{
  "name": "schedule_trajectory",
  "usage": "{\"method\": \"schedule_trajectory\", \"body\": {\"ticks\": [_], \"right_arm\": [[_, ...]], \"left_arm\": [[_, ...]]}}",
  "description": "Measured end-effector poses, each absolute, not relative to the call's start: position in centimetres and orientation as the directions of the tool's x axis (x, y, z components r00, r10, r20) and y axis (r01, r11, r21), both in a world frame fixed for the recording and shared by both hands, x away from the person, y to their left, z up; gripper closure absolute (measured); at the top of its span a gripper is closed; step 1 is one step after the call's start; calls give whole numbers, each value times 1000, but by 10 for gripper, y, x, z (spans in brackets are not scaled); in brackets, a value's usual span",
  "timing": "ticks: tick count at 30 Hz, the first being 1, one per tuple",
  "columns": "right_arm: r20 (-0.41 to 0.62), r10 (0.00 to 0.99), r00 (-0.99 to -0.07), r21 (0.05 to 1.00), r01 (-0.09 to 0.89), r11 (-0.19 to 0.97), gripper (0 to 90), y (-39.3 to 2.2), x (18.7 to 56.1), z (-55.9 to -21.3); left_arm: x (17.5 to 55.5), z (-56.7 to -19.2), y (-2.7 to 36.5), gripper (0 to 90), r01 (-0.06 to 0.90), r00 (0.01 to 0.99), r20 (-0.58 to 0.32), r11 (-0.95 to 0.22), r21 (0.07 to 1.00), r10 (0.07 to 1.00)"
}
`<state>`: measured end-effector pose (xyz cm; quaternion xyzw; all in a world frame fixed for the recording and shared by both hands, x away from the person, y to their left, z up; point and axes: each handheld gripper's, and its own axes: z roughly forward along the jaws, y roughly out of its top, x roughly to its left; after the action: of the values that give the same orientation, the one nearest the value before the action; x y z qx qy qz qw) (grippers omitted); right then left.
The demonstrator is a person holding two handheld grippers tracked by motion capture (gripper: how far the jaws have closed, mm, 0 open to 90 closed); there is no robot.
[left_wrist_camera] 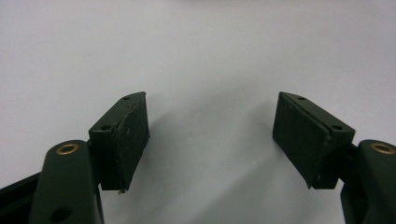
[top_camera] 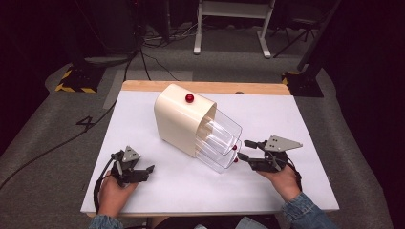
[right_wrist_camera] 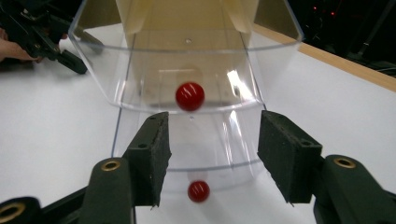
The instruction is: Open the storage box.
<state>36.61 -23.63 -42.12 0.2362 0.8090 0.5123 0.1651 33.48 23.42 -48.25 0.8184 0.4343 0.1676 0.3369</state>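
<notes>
Judging by both clear drawers [top_camera: 220, 143] pulled out of the cream cabinet [top_camera: 179, 119], opening looks done: right gripper [right_wrist_camera: 212, 156] jaws half-open around nothing, left gripper [left_wrist_camera: 211, 140] wide open, empty.

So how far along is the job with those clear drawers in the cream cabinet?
Done: both clear drawers stand pulled well out of the cream cabinet, and they look empty. In hand: the right gripper sits at the drawer fronts, fingers apart, with the lower red knob between them but not pressed. The left gripper rests open over the table. Left, probably: whatever goes into or closes the drawers.
</notes>
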Motion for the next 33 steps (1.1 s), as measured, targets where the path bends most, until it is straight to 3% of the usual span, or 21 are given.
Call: {"method": "schedule_trajectory", "body": {"ticks": [19, 33], "right_arm": [[15, 661, -750, 849, 358, 388, 433, -309, 357, -435], [47, 743, -668, 767, 500, 401, 370, -359, 358, -460]], "left_arm": [[335, -483, 234, 273, 598, 566, -18, -395, 698, 824], [335, -483, 234, 273, 599, 566, -22, -393, 698, 824]]}}
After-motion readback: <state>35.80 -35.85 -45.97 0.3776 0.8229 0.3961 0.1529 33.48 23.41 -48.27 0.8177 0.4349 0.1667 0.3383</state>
